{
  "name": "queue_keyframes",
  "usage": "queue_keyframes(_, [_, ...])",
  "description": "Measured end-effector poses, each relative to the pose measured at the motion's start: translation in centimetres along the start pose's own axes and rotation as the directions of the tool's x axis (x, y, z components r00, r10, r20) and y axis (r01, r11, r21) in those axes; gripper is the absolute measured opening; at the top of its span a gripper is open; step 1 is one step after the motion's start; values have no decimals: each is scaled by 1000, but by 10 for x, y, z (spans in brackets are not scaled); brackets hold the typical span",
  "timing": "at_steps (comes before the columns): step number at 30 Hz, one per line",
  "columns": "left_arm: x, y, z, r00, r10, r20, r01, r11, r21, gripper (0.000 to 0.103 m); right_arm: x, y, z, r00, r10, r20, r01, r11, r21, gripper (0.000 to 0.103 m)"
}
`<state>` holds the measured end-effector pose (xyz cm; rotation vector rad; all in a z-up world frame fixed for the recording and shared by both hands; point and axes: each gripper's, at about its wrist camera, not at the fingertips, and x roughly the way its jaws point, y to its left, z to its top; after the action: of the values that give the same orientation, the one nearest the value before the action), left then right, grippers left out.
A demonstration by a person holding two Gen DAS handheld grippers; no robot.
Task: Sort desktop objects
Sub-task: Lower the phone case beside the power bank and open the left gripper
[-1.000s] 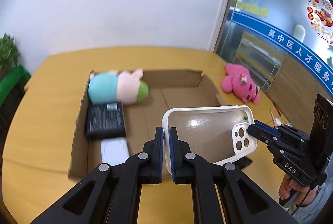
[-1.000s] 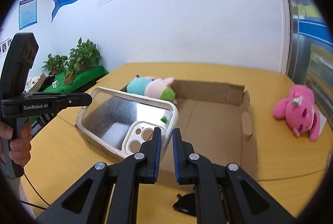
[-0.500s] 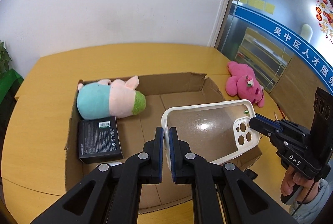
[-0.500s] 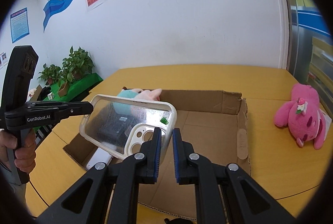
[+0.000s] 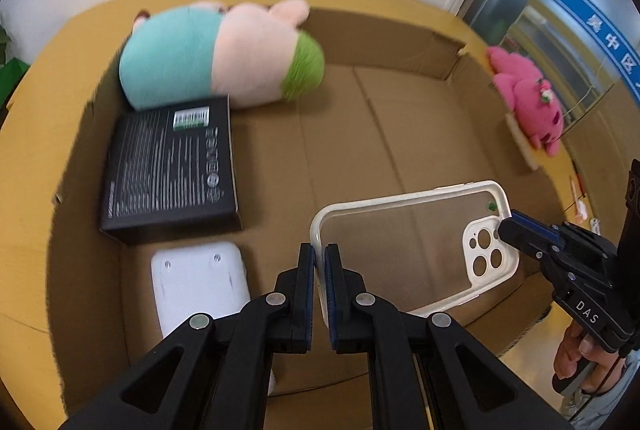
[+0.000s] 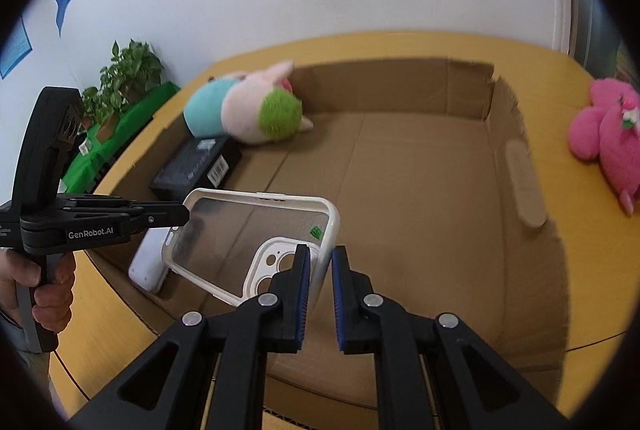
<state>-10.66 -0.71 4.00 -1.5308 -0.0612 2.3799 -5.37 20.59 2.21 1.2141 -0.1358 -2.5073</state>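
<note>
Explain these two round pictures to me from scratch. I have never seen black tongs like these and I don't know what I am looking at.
There is no robot here. A person holds a black two-finger gripper in each hand, and each gripper carries a fisheye camera looking along its fingers, which is why the pictures are round.

One picture comes from the left gripper, the other from the right gripper. Each also shows its partner off to the side.

Both grippers pinch opposite ends of a clear phone case with a white rim, held over an open cardboard box on a yellow wooden table.

In the box lie a teal-and-pink plush pig, a flat black carton and a white rounded device. A bright pink plush toy lies on the table outside.
</note>
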Motion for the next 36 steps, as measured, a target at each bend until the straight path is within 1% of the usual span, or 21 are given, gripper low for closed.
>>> queue_keyframes(6, [21,1,-4,994,81,-74,-80,997,15,4,29,5,-7,992,-12,-122,12,1000,-2,10])
queue_keyframes(11, [34,3,-9,985,119,-128,-116,993,32,4,39,5,-6,985,-9,-170,11,1000,10,10])
queue_keyframes(14, [38,5,-15,981,133,-140,-130,991,34,4,47,6,-8,979,-4,-203,7,1000,13,10])
queue_keyframes(22, [35,3,-21,977,157,-141,-153,987,39,4,55,9,-7,973,-9,-231,11,1000,6,10])
queue_keyframes(25, [33,7,-19,979,141,-148,-140,990,15,5,54,7,-7,973,-1,-230,6,1000,23,11])
queue_keyframes(27, [28,10,-20,983,126,-136,-126,992,7,7,51,5,-7,977,20,-214,-11,999,47,13])
queue_keyframes(28, [22,10,-21,985,125,-120,-125,992,7,10,49,5,-7,978,22,-206,-12,999,49,13])
queue_keyframes(29, [17,9,-22,987,128,-102,-128,992,7,13,47,6,-7,981,19,-194,-10,999,45,15])
queue_keyframes(30, [6,8,-23,990,129,-64,-129,992,6,24,41,7,-7,985,8,-174,-2,999,35,19])
queue_keyframes(31, [-3,8,-25,991,131,-30,-131,991,4,37,36,8,-7,987,-1,-160,6,1000,29,29])
queue_keyframes(32, [-17,6,-28,990,136,25,-136,991,1,43,31,9,-8,989,-18,-144,21,1000,22,40])
queue_keyframes(33, [-29,4,-31,986,144,79,-145,989,5,52,22,12,-9,992,-53,-112,54,999,5,44])
queue_keyframes(34, [-41,0,-34,979,158,129,-161,987,12,58,15,15,-9,994,-72,-87,72,997,-8,50])
queue_keyframes(35, [-54,-5,-39,966,178,188,-185,982,20,60,3,21,-11,994,-101,-37,99,994,-37,53])
queue_keyframes(36, [-74,-15,-47,933,219,287,-240,970,40,64,-8,28,-12,993,-114,12,115,991,-64,56])
